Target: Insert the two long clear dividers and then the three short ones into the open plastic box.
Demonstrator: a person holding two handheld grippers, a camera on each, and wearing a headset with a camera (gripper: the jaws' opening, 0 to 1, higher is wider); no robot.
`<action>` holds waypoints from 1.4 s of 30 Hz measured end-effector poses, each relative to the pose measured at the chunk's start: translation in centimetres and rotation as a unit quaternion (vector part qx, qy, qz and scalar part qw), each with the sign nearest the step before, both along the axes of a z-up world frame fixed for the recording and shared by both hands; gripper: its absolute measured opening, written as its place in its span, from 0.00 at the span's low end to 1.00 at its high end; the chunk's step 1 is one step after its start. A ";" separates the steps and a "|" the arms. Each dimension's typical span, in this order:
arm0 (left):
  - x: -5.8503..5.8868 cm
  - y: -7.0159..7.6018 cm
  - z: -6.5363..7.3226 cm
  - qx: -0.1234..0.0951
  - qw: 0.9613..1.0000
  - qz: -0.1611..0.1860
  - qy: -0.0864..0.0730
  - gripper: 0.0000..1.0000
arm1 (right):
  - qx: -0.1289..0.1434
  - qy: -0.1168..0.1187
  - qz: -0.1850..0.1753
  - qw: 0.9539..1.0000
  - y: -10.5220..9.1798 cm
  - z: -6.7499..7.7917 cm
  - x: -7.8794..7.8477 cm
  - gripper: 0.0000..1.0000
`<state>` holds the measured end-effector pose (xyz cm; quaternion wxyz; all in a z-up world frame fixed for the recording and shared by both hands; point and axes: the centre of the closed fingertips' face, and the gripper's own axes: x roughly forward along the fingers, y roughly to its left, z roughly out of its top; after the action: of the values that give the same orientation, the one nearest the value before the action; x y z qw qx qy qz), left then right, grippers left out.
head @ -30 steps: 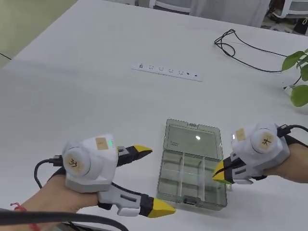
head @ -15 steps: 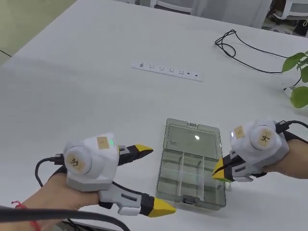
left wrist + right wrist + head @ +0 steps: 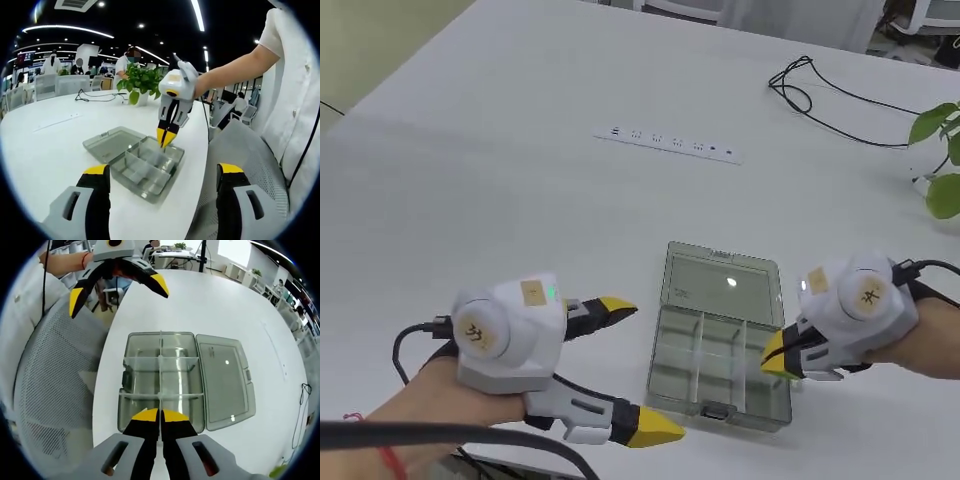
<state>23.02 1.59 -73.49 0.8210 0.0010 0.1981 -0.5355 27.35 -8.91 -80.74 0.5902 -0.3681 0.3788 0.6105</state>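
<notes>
Kept the left gripper (image 3: 640, 370) hovering left of the box (image 3: 715, 290) on the desk (image 3: 520, 180), jaws released. Barely shifted the right gripper (image 3: 772, 362), jaws clenched on a thin clear divider (image 3: 160, 407) over the box's right edge; probably still seating it.

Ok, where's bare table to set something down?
Bare table: the wide stretch left of the box, beyond the left gripper, and the band between the box and the power strip. Crowded: the box's right side, under the shut right gripper, and the far right by the cable and plant.
</notes>
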 end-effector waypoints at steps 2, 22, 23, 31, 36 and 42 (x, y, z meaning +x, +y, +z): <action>0.0 0.0 0.0 0.001 1.000 -0.001 0.001 0.89 | 0.001 0.000 -0.002 1.000 0.0 -0.2 0.0 0.03; -0.2 0.3 -0.5 0.010 1.000 -0.003 0.005 0.91 | 0.002 -0.010 -0.008 1.000 0.0 -1.2 0.1 0.03; -0.3 0.3 -0.5 0.011 1.000 -0.003 0.005 0.91 | 0.002 -0.010 -0.012 1.000 -0.1 -1.2 0.1 0.03; -0.3 0.7 -0.5 0.016 1.000 -0.004 0.005 0.91 | 0.018 -0.014 -0.027 0.999 -0.4 0.1 0.0 0.10; -0.4 1.0 -0.6 0.020 1.000 -0.004 0.005 0.92 | 0.042 -0.020 -0.052 0.998 -0.9 1.6 0.1 0.13; -0.3 1.6 -0.6 0.025 1.000 0.000 0.007 0.94 | 0.077 -0.031 -0.093 0.992 -1.7 3.7 0.2 0.17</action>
<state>22.70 3.17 -74.10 0.8192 0.0180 0.2170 -0.5306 27.53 -10.66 -77.06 0.6827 -0.3034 0.3445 0.5685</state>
